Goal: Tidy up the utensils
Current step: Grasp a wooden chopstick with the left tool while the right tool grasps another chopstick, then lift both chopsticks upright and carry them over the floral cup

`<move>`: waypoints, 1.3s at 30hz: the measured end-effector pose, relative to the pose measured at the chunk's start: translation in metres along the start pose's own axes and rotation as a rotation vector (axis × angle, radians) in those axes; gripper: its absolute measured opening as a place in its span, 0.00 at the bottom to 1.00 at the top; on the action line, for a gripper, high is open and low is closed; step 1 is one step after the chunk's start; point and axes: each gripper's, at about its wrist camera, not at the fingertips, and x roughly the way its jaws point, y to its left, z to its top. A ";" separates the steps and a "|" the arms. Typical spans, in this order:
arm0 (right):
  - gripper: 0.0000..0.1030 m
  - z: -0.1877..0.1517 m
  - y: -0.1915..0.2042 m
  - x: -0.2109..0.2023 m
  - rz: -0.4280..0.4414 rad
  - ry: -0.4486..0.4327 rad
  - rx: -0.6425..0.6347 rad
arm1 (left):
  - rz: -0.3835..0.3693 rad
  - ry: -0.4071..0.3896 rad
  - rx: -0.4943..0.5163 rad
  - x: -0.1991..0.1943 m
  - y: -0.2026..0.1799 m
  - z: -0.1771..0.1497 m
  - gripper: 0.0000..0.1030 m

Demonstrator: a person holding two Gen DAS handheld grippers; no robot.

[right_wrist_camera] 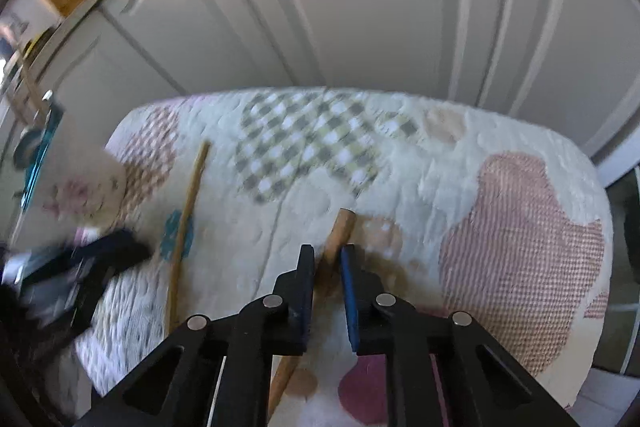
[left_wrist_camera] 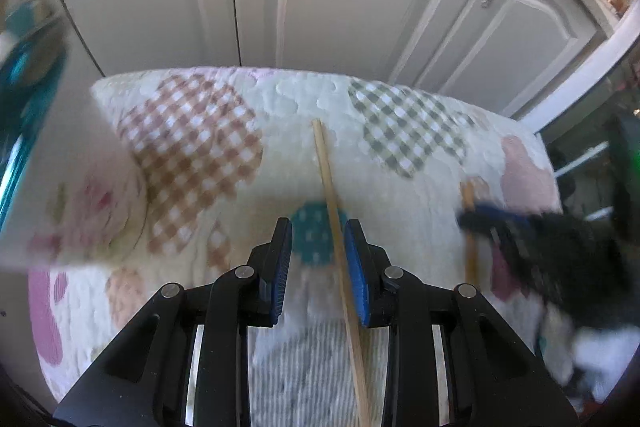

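Left tongs (left_wrist_camera: pixel 318 255) stand wide, the thin pale wooden stick (left_wrist_camera: pixel 326 171) lying loose between the pads on the quilted patchwork tabletop cover (left_wrist_camera: pixel 400 187). Right tongs (right_wrist_camera: pixel 326 267) are pinched onto the thicker brown wooden handle (right_wrist_camera: pixel 343 225), right of the stick. Risk: the left may close off-centre, flicking the stick away.

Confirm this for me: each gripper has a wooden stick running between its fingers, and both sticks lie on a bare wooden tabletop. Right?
Not quite. The sticks lie on a quilted patchwork cloth, not bare wood, as both wrist views show. The rest holds: the thin stick runs between the left gripper fingers, the thicker stick between the right gripper fingers.
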 end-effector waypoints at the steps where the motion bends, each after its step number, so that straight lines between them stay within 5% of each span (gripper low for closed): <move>1: 0.12 -0.003 0.001 -0.001 0.004 0.008 -0.014 | 0.012 -0.002 0.003 0.004 -0.002 0.004 0.25; 11: 0.17 -0.012 -0.001 -0.004 -0.006 0.029 -0.023 | 0.072 0.019 0.044 0.040 -0.014 0.029 0.24; 14: 0.12 -0.010 0.003 0.001 -0.011 0.015 -0.036 | 0.031 0.014 0.060 0.041 -0.018 0.028 0.06; 17: 0.11 -0.008 0.002 0.001 0.005 0.016 -0.026 | -0.075 0.036 0.027 0.032 -0.014 0.022 0.04; 28: 0.08 -0.016 0.032 -0.078 0.106 -0.119 -0.092 | -0.202 -0.120 0.052 -0.085 0.007 -0.017 0.04; 39: 0.07 -0.049 0.081 -0.145 0.115 -0.219 -0.222 | -0.191 -0.259 0.056 -0.173 0.038 -0.045 0.04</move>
